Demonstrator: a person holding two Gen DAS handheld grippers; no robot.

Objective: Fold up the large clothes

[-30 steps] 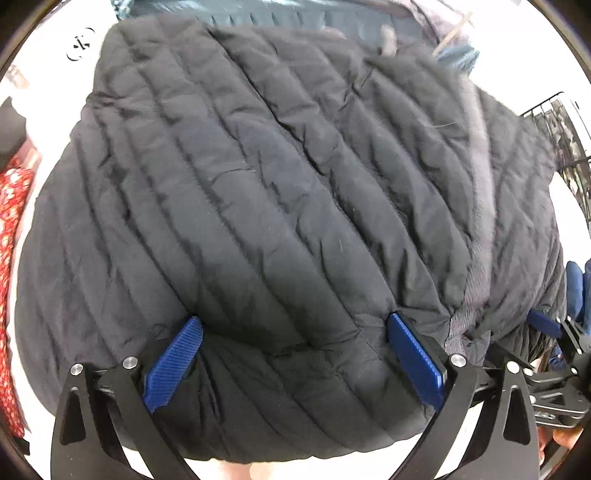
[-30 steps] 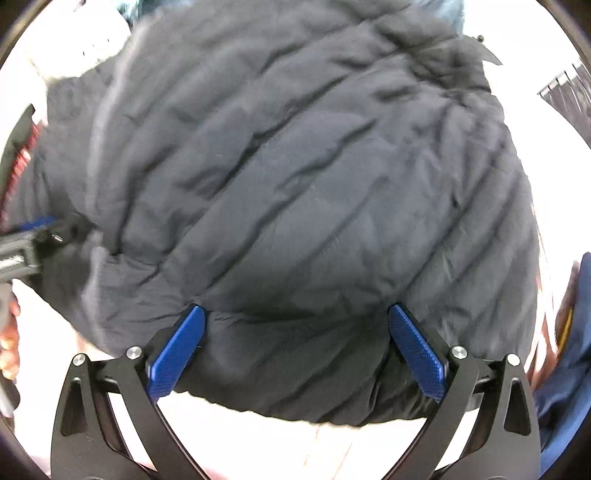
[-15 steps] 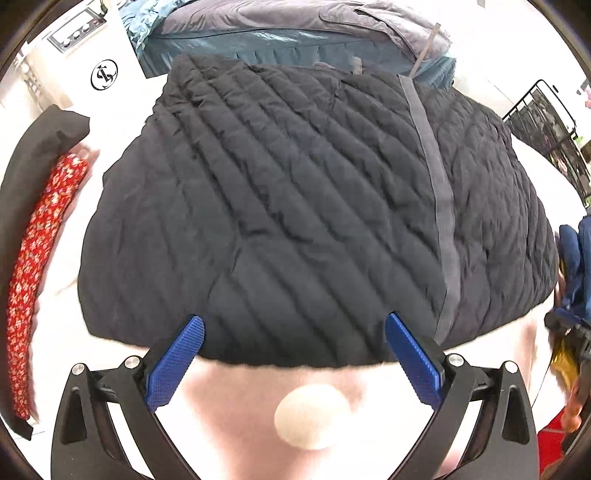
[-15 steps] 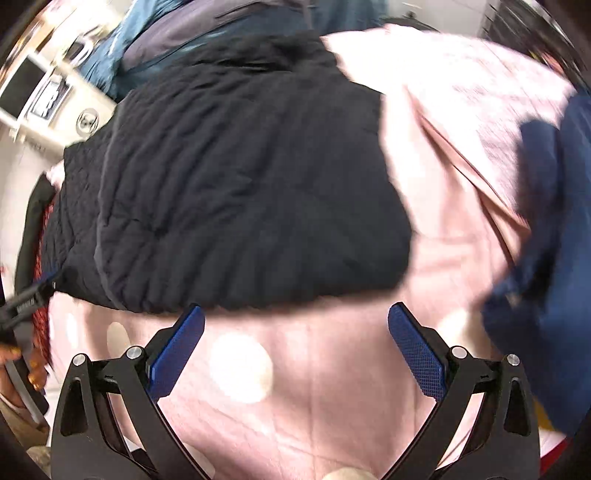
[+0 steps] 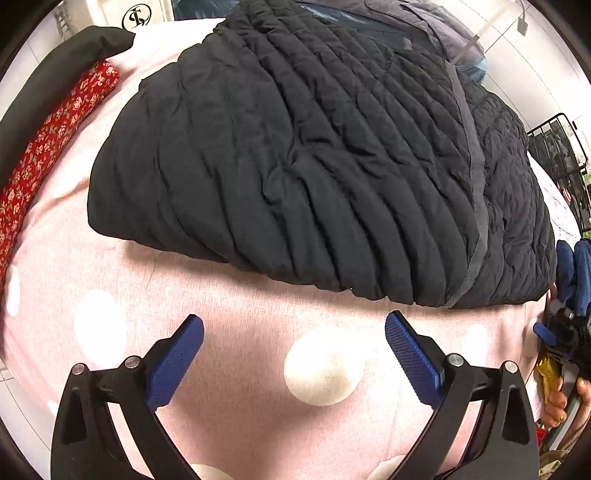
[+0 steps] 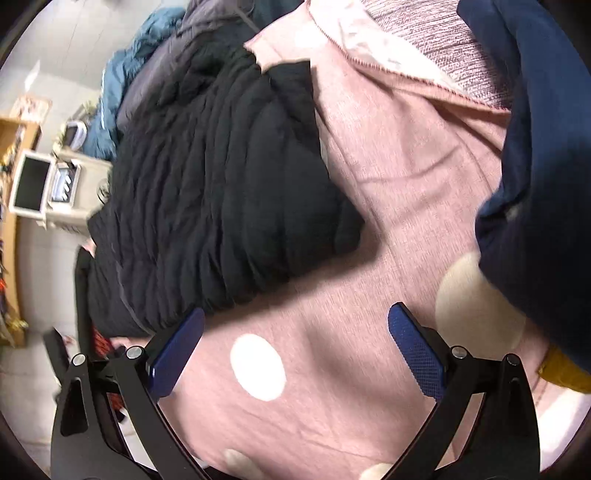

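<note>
A black quilted jacket (image 5: pixel 314 166) lies folded on a pink dotted blanket (image 5: pixel 240 332), a grey strip running down its right side. My left gripper (image 5: pixel 293 350) hovers open over the blanket, just short of the jacket's near edge, holding nothing. In the right wrist view the jacket (image 6: pixel 221 203) lies up and to the left. My right gripper (image 6: pixel 295 347) is open above bare blanket (image 6: pixel 369 258), its left finger close to the jacket's edge. The right gripper (image 5: pixel 554 336) also shows at the far right of the left wrist view, held by a hand (image 5: pixel 557 402).
A red floral cloth (image 5: pixel 48 147) and a black garment (image 5: pixel 55 74) lie along the blanket's left side. A dark blue garment (image 6: pixel 546 166) fills the right of the right wrist view. Blue and grey bedding (image 5: pixel 406 22) is heaped behind the jacket. A white appliance (image 6: pixel 40 184) stands at far left.
Both grippers, pressed over the jacket a second ago, have pulled back off it onto the blanket. The right gripper has swung right and turned. The jacket stays lying folded.
</note>
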